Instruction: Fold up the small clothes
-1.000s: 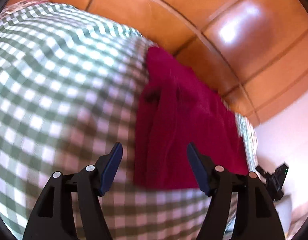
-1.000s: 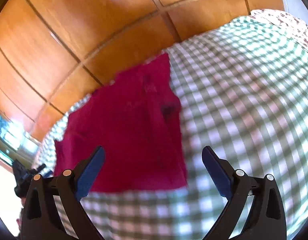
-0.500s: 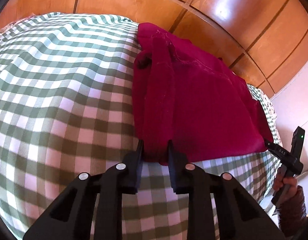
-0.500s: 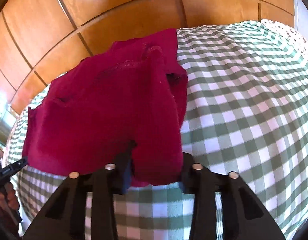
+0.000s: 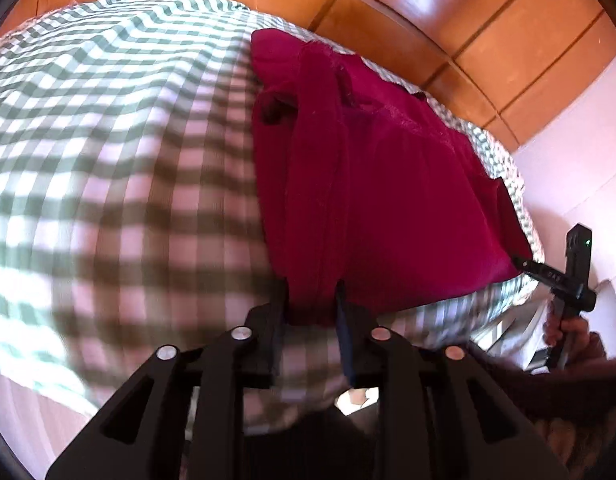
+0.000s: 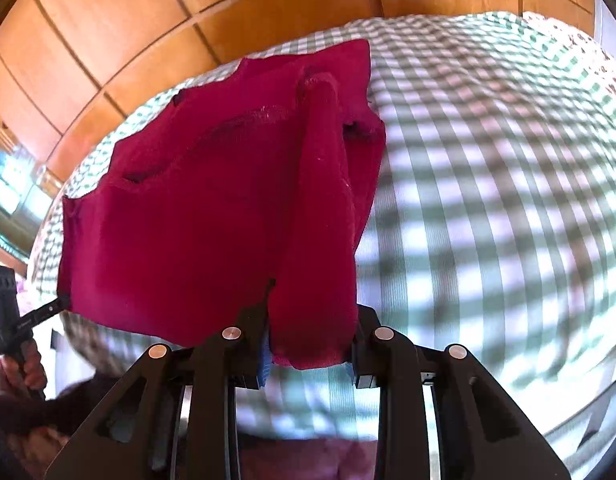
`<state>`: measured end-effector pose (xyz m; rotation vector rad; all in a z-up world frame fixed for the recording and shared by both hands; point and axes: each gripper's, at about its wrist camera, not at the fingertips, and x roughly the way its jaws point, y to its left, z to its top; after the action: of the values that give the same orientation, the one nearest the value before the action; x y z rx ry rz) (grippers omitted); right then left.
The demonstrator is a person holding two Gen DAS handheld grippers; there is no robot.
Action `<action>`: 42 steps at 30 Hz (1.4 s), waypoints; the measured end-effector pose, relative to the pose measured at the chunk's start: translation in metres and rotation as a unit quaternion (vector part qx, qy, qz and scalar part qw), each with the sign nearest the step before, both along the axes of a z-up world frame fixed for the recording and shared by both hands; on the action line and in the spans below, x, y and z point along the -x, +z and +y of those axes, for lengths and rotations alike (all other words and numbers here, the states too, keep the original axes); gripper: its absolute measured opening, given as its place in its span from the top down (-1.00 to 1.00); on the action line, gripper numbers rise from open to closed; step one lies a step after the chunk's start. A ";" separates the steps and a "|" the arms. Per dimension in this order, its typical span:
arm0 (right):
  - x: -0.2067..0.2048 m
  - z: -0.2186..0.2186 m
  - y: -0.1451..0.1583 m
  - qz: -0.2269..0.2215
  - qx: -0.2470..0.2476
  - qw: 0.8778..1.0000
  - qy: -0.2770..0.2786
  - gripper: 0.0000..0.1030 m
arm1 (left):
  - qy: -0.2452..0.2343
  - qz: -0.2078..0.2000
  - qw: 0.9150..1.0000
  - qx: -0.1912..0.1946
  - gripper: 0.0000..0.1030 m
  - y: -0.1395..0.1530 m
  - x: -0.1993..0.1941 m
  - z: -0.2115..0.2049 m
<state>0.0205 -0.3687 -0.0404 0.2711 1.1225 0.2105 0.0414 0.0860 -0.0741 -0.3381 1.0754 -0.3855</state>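
Crimson soft knit garment (image 5: pixel 387 184) is sagging limp on the green-checked bed (image 5: pixel 108 140), left claw (image 5: pixel 312 316) and right claw (image 6: pixel 309 344) both pinching its near hem corners, the sensible hold.

Bedroom, checked bedspread (image 5: pixel 108 140), wooden wardrobe (image 6: pixel 108 32)

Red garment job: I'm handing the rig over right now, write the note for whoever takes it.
Left gripper: jaws have just eased wider, clamped on the near hem of the dark red knit garment.
Right gripper: clamped on a bunched fold at the same hem.
Garment: mostly spread on the green-and-white checked cloth.
Done: both ends gripped.
Left: make the fold, release.
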 end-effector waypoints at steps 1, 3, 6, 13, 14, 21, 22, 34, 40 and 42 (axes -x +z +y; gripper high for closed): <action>0.003 0.000 0.001 0.003 -0.002 1.000 0.003 0.48 | 0.006 0.001 1.000 -0.003 0.32 0.001 0.002 0.002; 0.004 -0.001 0.003 0.005 0.000 1.000 0.000 0.32 | 0.018 0.005 1.000 0.003 0.15 0.004 -0.001 0.010; -0.002 -0.008 0.009 -0.002 -0.008 1.000 -0.023 -0.22 | 0.039 -0.011 0.999 0.000 0.12 0.013 -0.015 0.016; -0.037 0.003 0.035 -0.081 0.041 0.996 -0.025 -0.27 | 0.038 -0.063 0.995 -0.062 0.14 0.030 -0.065 -0.008; -0.043 0.007 0.036 -0.089 0.049 0.995 -0.018 -0.26 | 0.037 -0.064 0.995 -0.068 0.15 0.030 -0.070 -0.010; -0.078 0.030 0.024 -0.082 0.096 0.992 0.013 0.25 | 0.032 -0.062 0.995 -0.070 0.44 0.024 -0.093 -0.023; -0.078 0.031 0.023 -0.081 0.100 0.992 0.014 0.45 | 0.026 -0.065 0.995 -0.070 0.67 0.025 -0.092 -0.023; -0.045 0.016 0.076 -0.130 0.086 0.988 -0.002 0.88 | 0.023 -0.131 0.991 -0.033 0.87 0.061 -0.061 -0.005; -0.068 0.014 0.111 -0.177 0.079 0.981 -0.004 0.88 | 0.041 -0.171 0.984 -0.034 0.87 0.092 -0.080 0.003; -0.083 0.012 0.115 -0.184 0.081 0.980 -0.010 0.88 | 0.045 -0.177 0.982 -0.041 0.87 0.097 -0.093 0.002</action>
<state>0.1039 -0.3566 0.0749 0.0916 0.7639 0.1432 0.1343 0.0880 0.0234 -0.2320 0.7221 -0.3057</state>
